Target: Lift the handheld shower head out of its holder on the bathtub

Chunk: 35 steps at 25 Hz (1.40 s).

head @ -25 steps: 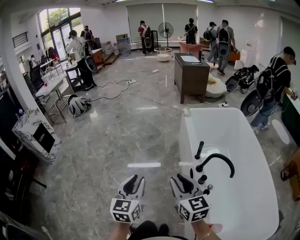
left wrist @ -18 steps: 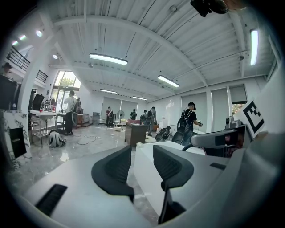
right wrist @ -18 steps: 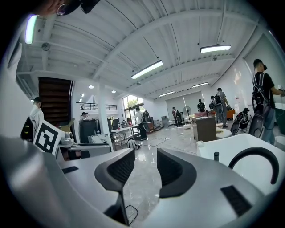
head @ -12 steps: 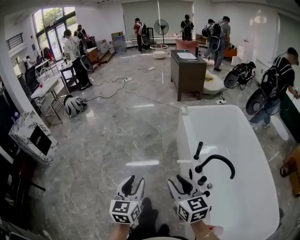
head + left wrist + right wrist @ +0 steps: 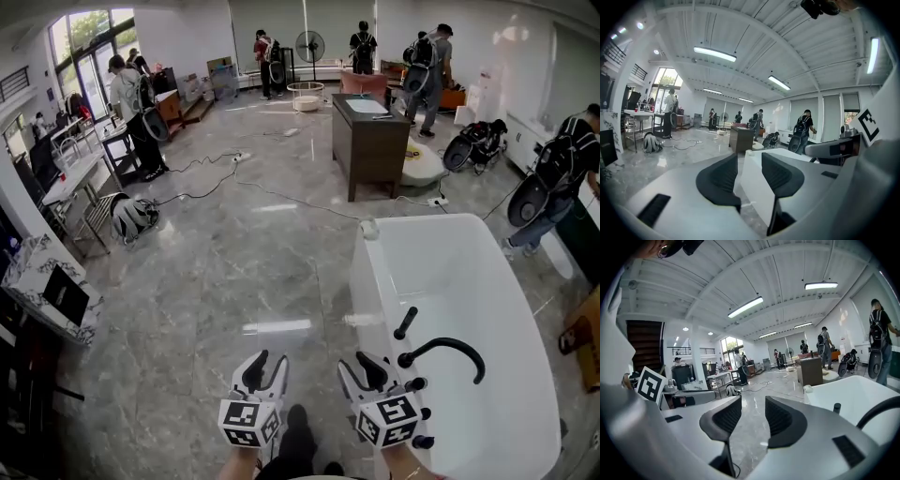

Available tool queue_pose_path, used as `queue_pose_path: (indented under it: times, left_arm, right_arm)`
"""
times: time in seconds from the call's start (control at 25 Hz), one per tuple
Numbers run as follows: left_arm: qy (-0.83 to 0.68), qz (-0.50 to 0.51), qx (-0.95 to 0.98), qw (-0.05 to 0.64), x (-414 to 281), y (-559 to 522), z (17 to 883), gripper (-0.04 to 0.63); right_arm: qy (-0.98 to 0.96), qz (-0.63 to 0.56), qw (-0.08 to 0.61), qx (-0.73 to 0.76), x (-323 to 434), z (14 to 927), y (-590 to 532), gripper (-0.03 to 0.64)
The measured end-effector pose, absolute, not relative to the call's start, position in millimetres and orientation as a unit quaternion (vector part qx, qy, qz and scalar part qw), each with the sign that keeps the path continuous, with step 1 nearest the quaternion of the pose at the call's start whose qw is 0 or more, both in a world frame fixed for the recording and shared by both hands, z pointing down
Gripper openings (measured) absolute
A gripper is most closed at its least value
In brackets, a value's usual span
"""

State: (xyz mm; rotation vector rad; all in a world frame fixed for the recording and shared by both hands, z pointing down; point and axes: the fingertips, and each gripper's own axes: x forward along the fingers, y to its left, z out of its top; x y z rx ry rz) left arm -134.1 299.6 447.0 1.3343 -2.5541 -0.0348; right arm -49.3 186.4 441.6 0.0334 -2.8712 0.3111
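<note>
Grey marble floor surrounded the white bathtub, on whose rim the black shower head sat tilted in its holder, just beside the curved spout. The left gripper hung left of the bathtub, and the right gripper at its near edge, short of the shower head. Both had just been opening their jaws, which stood apart, empty.

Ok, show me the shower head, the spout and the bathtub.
shower head (image 5: 407,322), head view, middle of the black stick.
spout (image 5: 448,341), head view, top of the black arch.
bathtub (image 5: 469,281), head view, bare white inside.
</note>
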Motion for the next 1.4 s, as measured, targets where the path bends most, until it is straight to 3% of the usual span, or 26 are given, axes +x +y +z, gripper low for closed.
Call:
queue_pose_path:
  times: [0.4,0.72,1.04,1.4]
  left_arm:
    - [-0.851,-0.004,0.509,0.13,-299,236,441,0.159]
    - [-0.824,0.001,0.551,0.135,-371,193,448,0.159]
    - [-0.79,0.016,0.593,0.151,-398,137,468,0.158]
    - [-0.739,0.036,0.653,0.161,-375,32,484,0.16]
  right_arm:
    - [-0.984,0.112,0.123,0.07,-201,432,134,0.144]
    - [-0.979,0.112,0.123,0.12,-260,438,102,0.144]
    - [-0.968,0.121,0.131,0.177,-273,457,56,0.143]
    - [-0.949,0.134,0.115,0.263,-239,468,-32,0.14]
